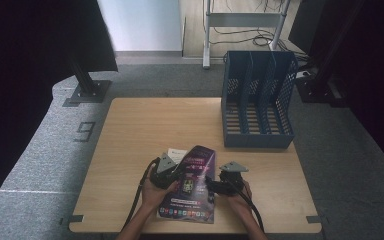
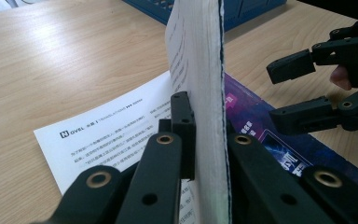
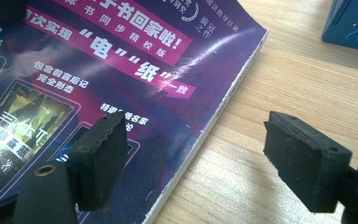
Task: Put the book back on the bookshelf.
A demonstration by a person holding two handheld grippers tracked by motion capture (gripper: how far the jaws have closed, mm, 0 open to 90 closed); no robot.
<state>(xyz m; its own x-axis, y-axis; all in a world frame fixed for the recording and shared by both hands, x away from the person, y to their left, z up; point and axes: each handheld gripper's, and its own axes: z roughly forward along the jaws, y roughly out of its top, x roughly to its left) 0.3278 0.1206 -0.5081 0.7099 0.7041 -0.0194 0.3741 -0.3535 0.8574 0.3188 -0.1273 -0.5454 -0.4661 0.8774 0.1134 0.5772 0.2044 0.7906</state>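
Black jaws of the left gripper (image 2: pixel 200 154) pinch a raised sheaf of magazine pages.
On the table (image 1: pixel 130 135) near 6 o'clock lies the purple magazine (image 1: pixel 192 185), a loose printed sheet (image 2: pixel 107 135) at its 10 o'clock side, the blue file rack (image 1: pixel 257 100) off at 1 o'clock. Spread wide, the right gripper (image 3: pixel 205 163) straddles the magazine's fore-edge, holding nothing. Glossy cover looks slippery, the pages thin and floppy; gripping by the stiffer spine edge seems safest.
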